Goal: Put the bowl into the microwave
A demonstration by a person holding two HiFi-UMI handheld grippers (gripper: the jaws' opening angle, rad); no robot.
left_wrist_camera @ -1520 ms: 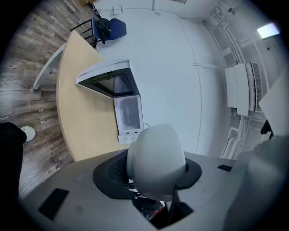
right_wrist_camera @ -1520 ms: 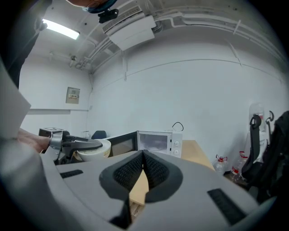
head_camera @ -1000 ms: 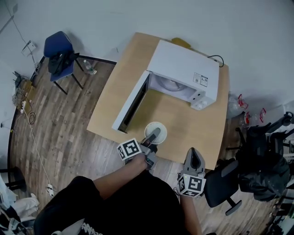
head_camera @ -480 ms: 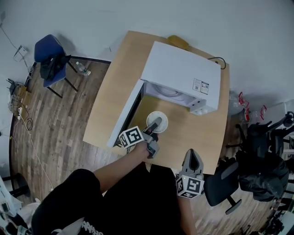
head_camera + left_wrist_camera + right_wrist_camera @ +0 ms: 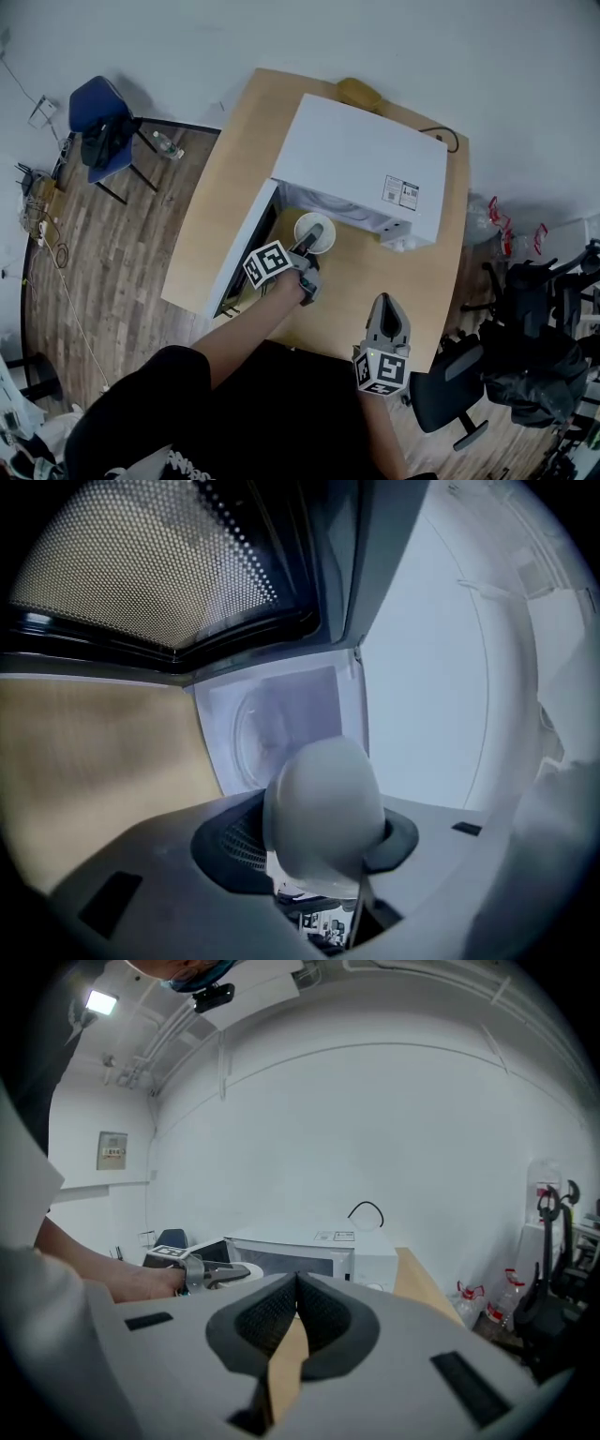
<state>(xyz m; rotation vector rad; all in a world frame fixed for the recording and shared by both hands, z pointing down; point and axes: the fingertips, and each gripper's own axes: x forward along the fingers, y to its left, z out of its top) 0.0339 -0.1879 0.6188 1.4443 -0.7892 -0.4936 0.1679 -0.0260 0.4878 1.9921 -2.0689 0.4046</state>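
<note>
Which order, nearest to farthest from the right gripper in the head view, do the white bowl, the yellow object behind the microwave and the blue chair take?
From the right gripper:
1. The white bowl, ahead and left, at the mouth of the microwave.
2. The yellow object, on the table behind the microwave.
3. The blue chair, far left, on the floor.

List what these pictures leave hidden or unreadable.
Head view: most of the white box microwave's cavity, under its own top.
Head view: the print on its top label, too small.
Left gripper view: the white round bowl's inside, behind its own wall.
</note>
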